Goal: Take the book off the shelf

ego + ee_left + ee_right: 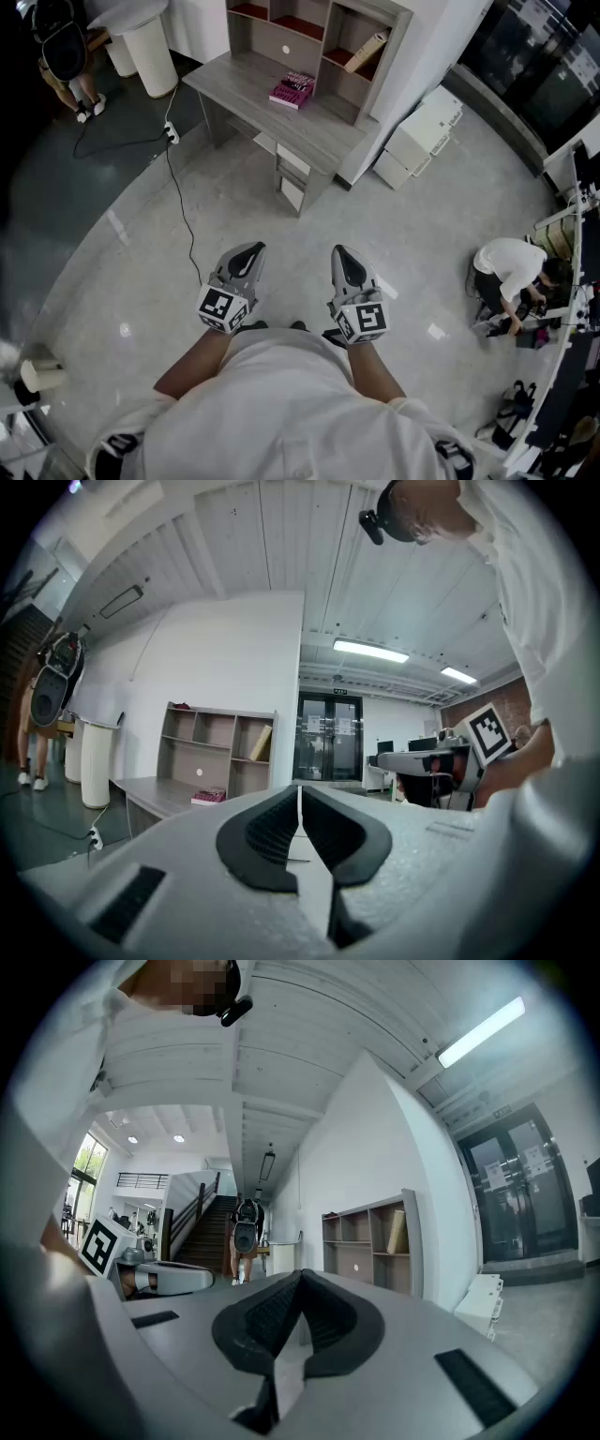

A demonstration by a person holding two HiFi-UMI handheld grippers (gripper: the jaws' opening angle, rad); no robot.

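Floor (187, 234): pale, glossy, taking up most of the head view.
Desk (234, 80): grey wood-grain, at the far end of the floor beside a white wall.
Shelf unit (382, 70): open compartments, standing on the back of the desk.
Cabinet (417, 141): white, low, on the floor just right of the desk.
Left gripper (248, 249): held level over the floor, well apart from the desk; jaws fully together, nothing between them.
Right gripper (345, 253): beside the left one, also level; pads meeting at the tips, nothing held.
Tan book (366, 52): in the shelf unit's upper right compartment, leaning tilted against its side wall.
Pink book (292, 90): lying flat on the desk top, in front of the shelf unit.
Cable (178, 197): black, trailing across the floor from beside the desk's left end towards the grippers.
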